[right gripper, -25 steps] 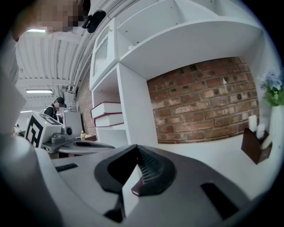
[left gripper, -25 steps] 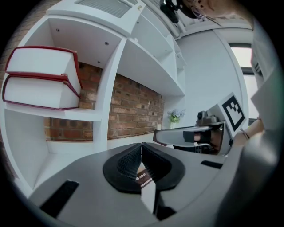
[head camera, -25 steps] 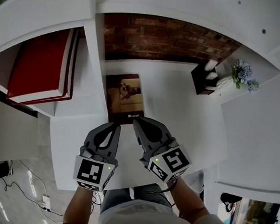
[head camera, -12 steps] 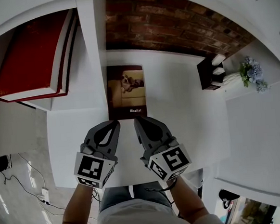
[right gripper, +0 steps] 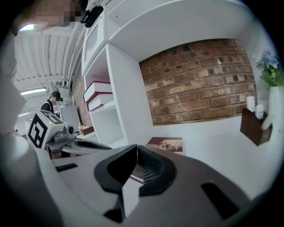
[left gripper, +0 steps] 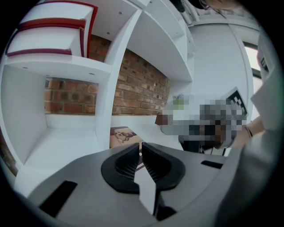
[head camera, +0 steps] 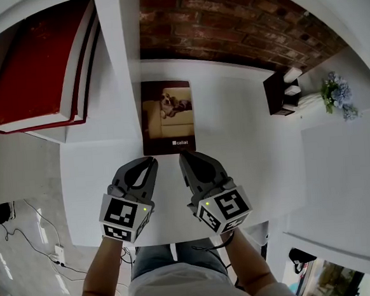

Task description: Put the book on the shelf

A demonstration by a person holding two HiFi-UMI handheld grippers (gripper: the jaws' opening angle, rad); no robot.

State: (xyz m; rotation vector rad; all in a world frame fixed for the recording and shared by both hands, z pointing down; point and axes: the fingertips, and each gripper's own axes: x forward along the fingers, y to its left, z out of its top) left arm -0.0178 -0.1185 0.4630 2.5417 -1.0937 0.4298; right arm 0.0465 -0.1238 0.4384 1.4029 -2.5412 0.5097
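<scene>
On the white desk [head camera: 235, 140]: book [head camera: 167, 116] lying flat, cover up, showing a dog on a sofa; just beside the white upright of the shelf unit [head camera: 121, 85].
Book in the gripper views: seen past the closed jaw tips from the left [left gripper: 122, 134] and from the right [right gripper: 167, 144], flat on the desk in both.
Left gripper [head camera: 153, 161]: held in a hand near the desk's front edge, jaws closed together on nothing, tips near the book's near left corner; contact with the book not clear.
Right gripper [head camera: 182, 156]: held in the other hand just beside the left one, jaws likewise pressed together and empty, tips near the book's near edge.
Shelf compartment [left gripper: 66, 142]: open, left of the upright, level with the desk.
Upper shelf: two red books [head camera: 32, 73] stacked flat.
Back wall: red brick [head camera: 226, 19].
Far right of the desk: dark brown holder [head camera: 277, 92] with white items, pale flowers [head camera: 337, 94] beside it.
</scene>
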